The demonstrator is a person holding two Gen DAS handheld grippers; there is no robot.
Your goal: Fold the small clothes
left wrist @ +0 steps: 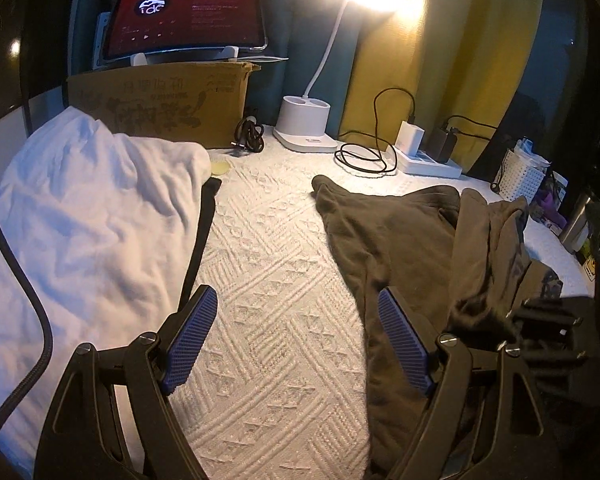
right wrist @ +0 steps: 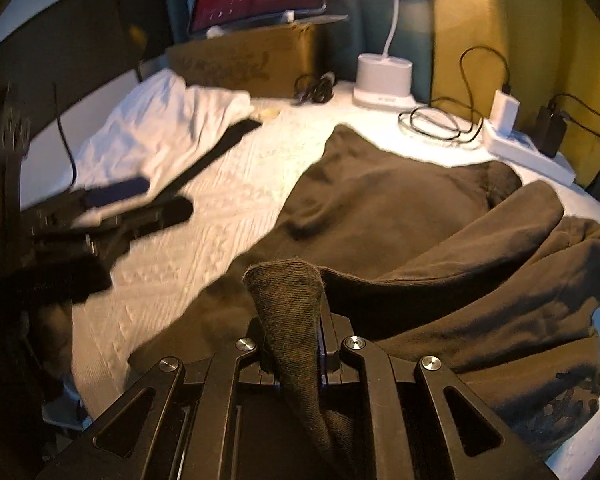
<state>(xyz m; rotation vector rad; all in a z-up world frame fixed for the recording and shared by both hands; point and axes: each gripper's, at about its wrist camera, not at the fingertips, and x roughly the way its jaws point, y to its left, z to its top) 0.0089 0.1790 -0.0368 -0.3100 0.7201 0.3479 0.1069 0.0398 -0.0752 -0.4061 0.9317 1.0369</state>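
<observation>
White woven surface (left wrist: 276, 280), lamp (left wrist: 306, 120) and tablet (left wrist: 184, 20) at back. My right gripper (right wrist: 300, 344) clenches a fold of the brown garment (right wrist: 400, 208); left gripper (left wrist: 296, 340) released, just left of it.

Bedcover (left wrist: 276, 280): white woven cloth, raised ribbed pattern. Beside it, brown garment (left wrist: 388, 240): matt soft knit. White cloth (left wrist: 92, 200): smooth, creased. Box (left wrist: 160, 108) behind: matt cardboard.

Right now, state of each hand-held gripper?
Left hand-held gripper: open, holding nothing.
Right hand-held gripper: closed on the brown garment.
</observation>
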